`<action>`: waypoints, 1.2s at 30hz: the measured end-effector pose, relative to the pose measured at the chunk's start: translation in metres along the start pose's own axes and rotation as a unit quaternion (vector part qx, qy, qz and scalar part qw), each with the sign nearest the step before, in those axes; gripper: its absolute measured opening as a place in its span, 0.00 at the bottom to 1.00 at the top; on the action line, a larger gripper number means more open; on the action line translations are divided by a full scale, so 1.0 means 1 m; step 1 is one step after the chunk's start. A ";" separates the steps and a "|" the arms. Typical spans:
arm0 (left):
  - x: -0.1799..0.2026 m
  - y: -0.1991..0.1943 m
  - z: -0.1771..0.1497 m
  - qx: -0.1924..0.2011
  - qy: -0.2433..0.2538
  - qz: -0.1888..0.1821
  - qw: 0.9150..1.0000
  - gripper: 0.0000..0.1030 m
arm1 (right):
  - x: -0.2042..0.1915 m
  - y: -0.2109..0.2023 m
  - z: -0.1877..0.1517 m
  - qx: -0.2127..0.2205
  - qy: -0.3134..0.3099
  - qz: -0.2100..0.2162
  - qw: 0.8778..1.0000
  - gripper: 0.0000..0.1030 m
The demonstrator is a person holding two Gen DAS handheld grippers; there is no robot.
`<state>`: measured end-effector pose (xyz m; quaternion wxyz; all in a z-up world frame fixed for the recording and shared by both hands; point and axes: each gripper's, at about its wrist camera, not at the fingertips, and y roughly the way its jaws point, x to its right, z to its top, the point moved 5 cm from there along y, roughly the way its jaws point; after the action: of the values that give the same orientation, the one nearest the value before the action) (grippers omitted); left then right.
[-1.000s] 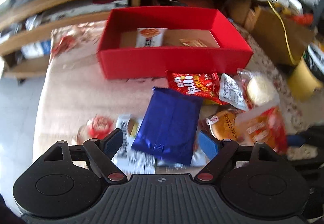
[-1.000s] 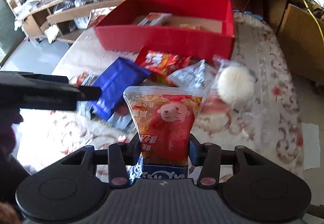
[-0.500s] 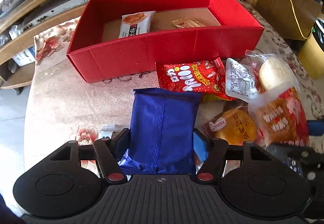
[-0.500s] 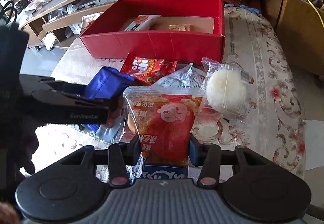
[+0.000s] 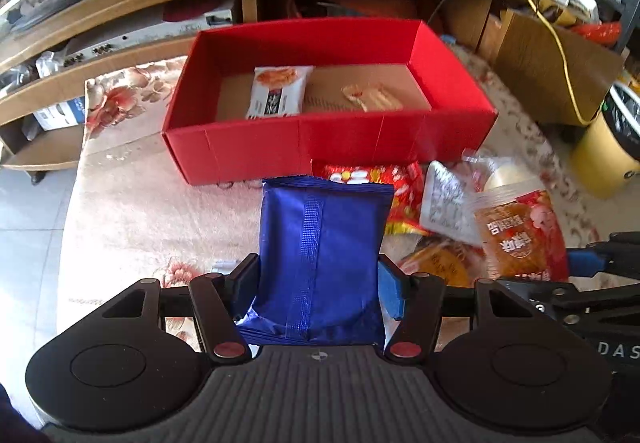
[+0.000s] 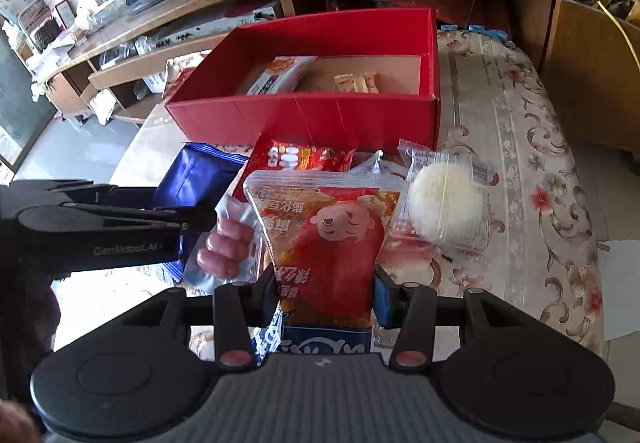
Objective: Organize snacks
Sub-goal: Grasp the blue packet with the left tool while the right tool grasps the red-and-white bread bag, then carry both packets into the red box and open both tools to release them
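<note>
Two tools loaded, one pack each. Left tool [image 5: 318,279] has the blue foil pack [image 5: 320,259] betw its pads; jaws closing at this moment, pads already pressing both side edges, pack pinched in at the bottom. Pack sits lengthwise along the tool axis w/ its back seam facing the cam, top end pointing at the red box [image 5: 320,147]. Judgement: that orientation lets it go over the near wall end-first.

Right tool [image 6: 324,289] clamped on the red-orange snack pouch [image 6: 324,231], gripped at its lower, narrower part, so the wide sealed top stands up and fwd. Pouch reads as held off the table, tilted toward the box. Prob staged for the same drop.

Box: upper centre in both views, open top, brown cardboard floor. Contents = 2 items only: white biscuit pack [image 5: 280,91] left of centre, small gold-wrapped bar pack [image 5: 372,97] right of centre. They lie near each other, not touching. Most of the floor is bare, so plenty of room.

Still loose on the floral table [image 6: 520,163], just in front of the box's near wall: red chip bag [image 6: 304,157], clear-wrapped white round cake [image 6: 444,203], silver sachet [image 5: 444,199], sausage pack in clear wrap [image 6: 228,243], round orange-brown bun pack [image 5: 440,267]. They overlap in a heap; can't tell what's under the pile.

Judgement: early in the job, 2 in the box, 2 in tools, at least 5 left. Risk: the tools are close side by side, so they could clash at the box.
</note>
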<state>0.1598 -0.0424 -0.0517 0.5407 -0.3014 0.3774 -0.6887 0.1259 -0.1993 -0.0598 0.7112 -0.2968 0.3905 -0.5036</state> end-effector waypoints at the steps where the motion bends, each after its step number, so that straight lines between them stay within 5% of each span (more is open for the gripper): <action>1: 0.001 -0.001 0.002 0.002 -0.003 -0.004 1.000 0.65 | 0.001 -0.001 0.003 0.003 0.003 0.002 1.000 0.44; 36: 0.009 0.022 0.123 0.060 -0.030 0.002 0.998 0.65 | 0.031 0.020 0.139 0.068 0.030 0.009 0.997 0.44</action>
<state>0.2699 -0.0780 -0.0048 0.5699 -0.2882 0.3195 -0.7000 0.2604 -0.2184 -0.0119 0.7222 -0.2288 0.3790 -0.5314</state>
